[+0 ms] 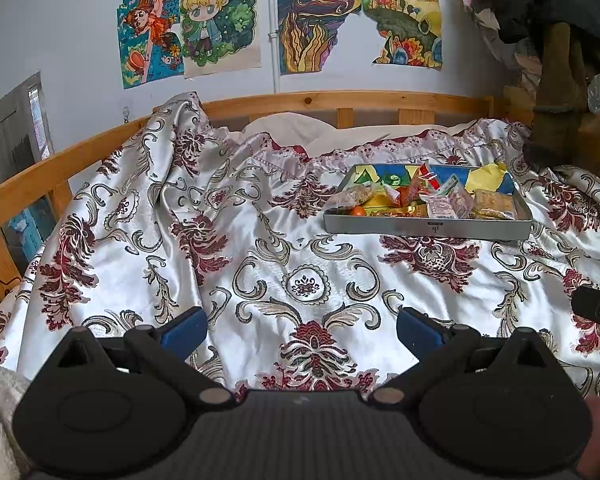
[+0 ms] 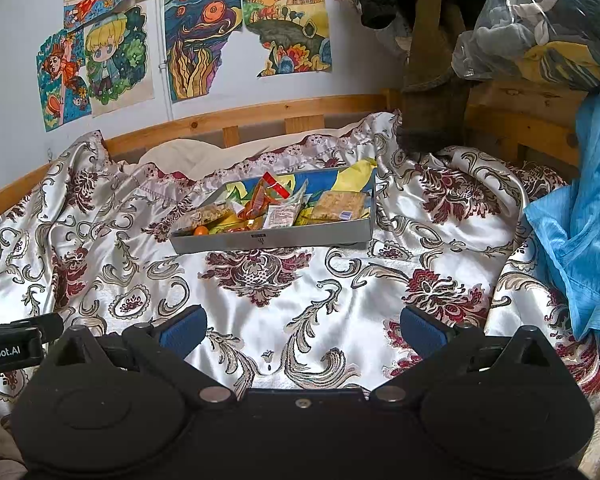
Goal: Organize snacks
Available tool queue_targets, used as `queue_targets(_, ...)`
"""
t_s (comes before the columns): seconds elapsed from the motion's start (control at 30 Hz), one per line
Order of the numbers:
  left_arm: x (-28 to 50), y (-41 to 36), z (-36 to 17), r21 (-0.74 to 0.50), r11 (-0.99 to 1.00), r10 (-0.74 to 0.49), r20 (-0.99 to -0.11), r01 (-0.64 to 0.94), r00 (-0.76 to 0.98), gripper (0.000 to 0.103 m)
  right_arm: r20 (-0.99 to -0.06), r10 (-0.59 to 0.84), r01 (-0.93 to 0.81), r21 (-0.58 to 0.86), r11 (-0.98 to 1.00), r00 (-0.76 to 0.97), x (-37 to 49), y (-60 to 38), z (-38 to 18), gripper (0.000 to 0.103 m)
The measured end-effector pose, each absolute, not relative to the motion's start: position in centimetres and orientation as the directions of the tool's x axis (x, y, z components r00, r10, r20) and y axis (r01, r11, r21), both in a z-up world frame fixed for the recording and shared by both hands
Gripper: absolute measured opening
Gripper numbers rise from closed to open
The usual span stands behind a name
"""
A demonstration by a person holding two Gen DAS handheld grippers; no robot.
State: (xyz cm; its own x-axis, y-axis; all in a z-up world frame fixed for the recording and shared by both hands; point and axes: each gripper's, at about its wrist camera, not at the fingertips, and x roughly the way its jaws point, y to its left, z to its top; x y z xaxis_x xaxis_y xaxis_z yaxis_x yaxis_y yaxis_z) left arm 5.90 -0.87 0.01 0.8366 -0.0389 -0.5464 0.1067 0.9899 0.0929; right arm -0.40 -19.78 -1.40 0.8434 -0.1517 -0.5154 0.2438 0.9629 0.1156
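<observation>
Both tongs, left (image 1: 302,330) and right (image 2: 302,330), gape empty above the bedspread (image 1: 260,248). Ahead, the snack tray (image 2: 284,238) looks filled. Sorting seems nearly finished; any next move calls for reaching forward.

tray (image 2: 272,240) label: too small to read | blue cloth (image 2: 580,216): cut off right

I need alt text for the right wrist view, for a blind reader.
A shallow grey tray full of packaged snacks sits on a floral satin bedspread. The right gripper hovers open before it, empty. Colourful drawings hang on the wall.
</observation>
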Motion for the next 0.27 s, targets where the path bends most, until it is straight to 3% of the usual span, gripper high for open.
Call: queue_targets(0.27,5.91,-0.80,0.02,0.093,0.990,-0.036,-0.547,0.103,0.836,0.103,-0.515,-0.154,0.246,0.114,0.962,0.843,-0.41,-19.70,-1.35,0.102)
